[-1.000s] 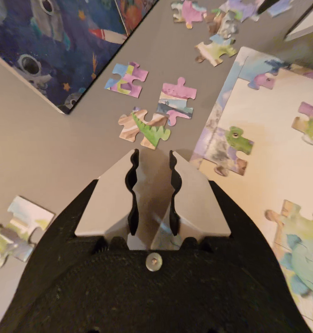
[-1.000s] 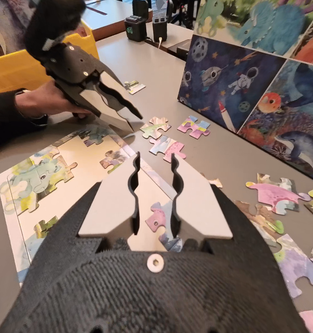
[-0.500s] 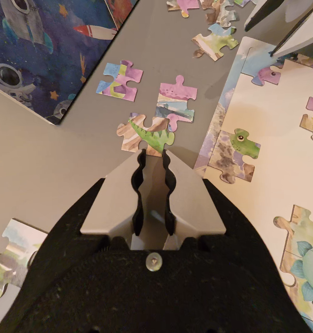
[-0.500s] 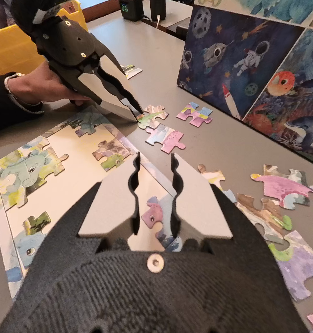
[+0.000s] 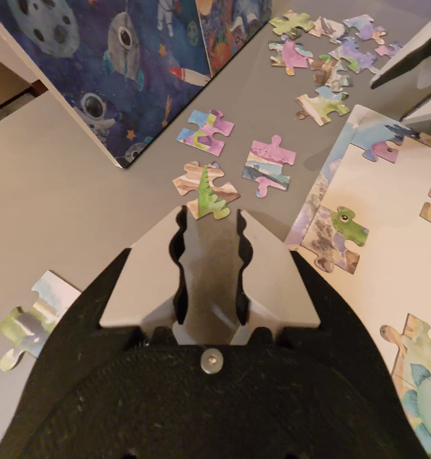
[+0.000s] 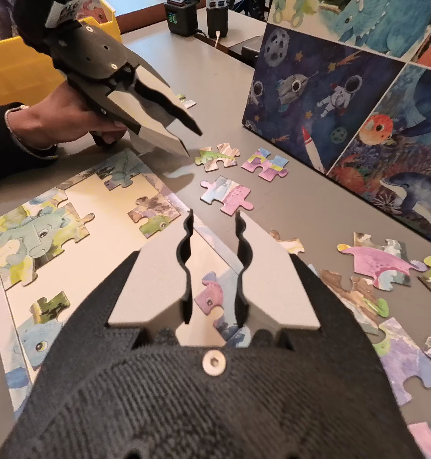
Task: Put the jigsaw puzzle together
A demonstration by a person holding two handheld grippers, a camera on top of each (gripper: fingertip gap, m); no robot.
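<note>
Left wrist view: wavy-edged fingers (image 5: pixel 178 250) frame a knobbed cardboard piece (image 5: pixel 205 190).

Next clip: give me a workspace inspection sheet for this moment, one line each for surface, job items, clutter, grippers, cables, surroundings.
Surface: grey table, flat, no spills seen.
Job's things: pale cardboard puzzle tray with a few pieces seated; brown jigsaw piece with a green spiky tail lying loose on the table beside other loose pieces.
Clutter: upright box with space and sea pictures; yellow plastic bin.
Grippers: left hand-held gripper open, empty, tips just short of the green-tail piece; right hand-held gripper open, empty, over the tray's corner.
Cables: white cable plugged into a black device.
Surroundings: a person's hand holds the left gripper.
</note>
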